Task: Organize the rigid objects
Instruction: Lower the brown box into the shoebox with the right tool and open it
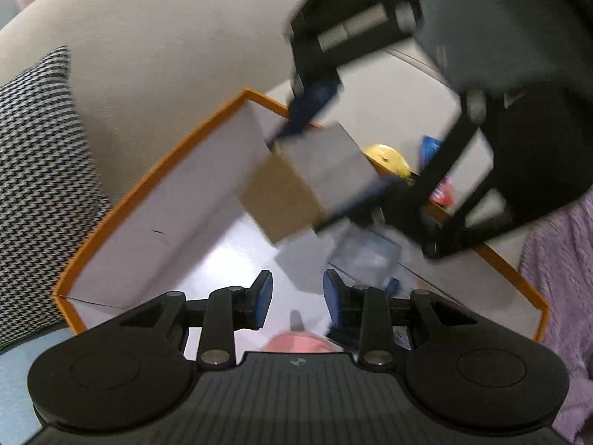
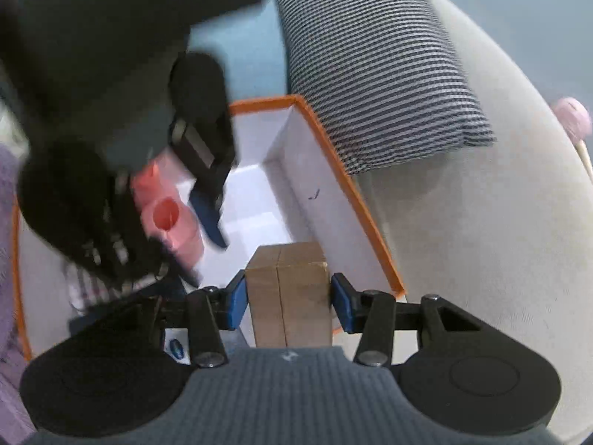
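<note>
Between the blue pads of the right claw (image 2: 288, 298) sits a wooden block (image 2: 291, 293), clamped on its two side faces and held above the orange-rimmed box (image 2: 335, 181), close to the white inner wall; gripped this way, it can likely be lowered straight into the corner of the box. The left claw (image 1: 297, 298) hangs over the same box with its fingers apart and nothing between them, a pink cup (image 2: 170, 222) lying just beneath it on the box floor. A clear plastic case (image 1: 365, 257) lies deeper inside, and a yellow object (image 1: 387, 159) sits beyond the far rim. Both claws crowd the opening, so the left one may block the block's descent. A striped cushion (image 2: 374, 70) borders the box.
</note>
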### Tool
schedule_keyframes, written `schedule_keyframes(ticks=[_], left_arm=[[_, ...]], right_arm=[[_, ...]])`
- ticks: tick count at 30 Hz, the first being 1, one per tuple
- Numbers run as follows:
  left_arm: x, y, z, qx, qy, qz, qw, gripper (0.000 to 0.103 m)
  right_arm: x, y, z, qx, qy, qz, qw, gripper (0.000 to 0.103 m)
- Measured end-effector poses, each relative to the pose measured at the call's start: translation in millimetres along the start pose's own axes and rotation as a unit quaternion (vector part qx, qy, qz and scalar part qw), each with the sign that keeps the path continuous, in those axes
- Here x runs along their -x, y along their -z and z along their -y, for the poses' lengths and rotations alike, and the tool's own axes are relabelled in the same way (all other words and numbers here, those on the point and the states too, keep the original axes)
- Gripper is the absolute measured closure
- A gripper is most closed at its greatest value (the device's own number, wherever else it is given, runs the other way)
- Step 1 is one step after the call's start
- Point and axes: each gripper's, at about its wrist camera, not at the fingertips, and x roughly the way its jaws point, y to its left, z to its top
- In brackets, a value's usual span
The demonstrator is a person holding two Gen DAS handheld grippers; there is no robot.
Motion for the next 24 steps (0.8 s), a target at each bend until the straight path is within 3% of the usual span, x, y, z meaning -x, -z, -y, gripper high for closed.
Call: schedule_keyframes(ticks=[6,17,24], left_arm=[[-5,0,-10,0.027,-0.005,0.002,0.9996,0.072],[-24,4,-15,0.074,-0.007,0.012,0.9972,0.074],[-29,5,-17,0.094,0.003,0.012,0.9955,0.074]], right_arm=[[-36,-6,-17,0.071,-0.007,-0.065,0.995,0.055],[-72,-9,-13,0.070,-0.043,-0.111,0.990,0.055],[-83,-11,-10,0.058,-0.039,-0.120,0.990,0.054]])
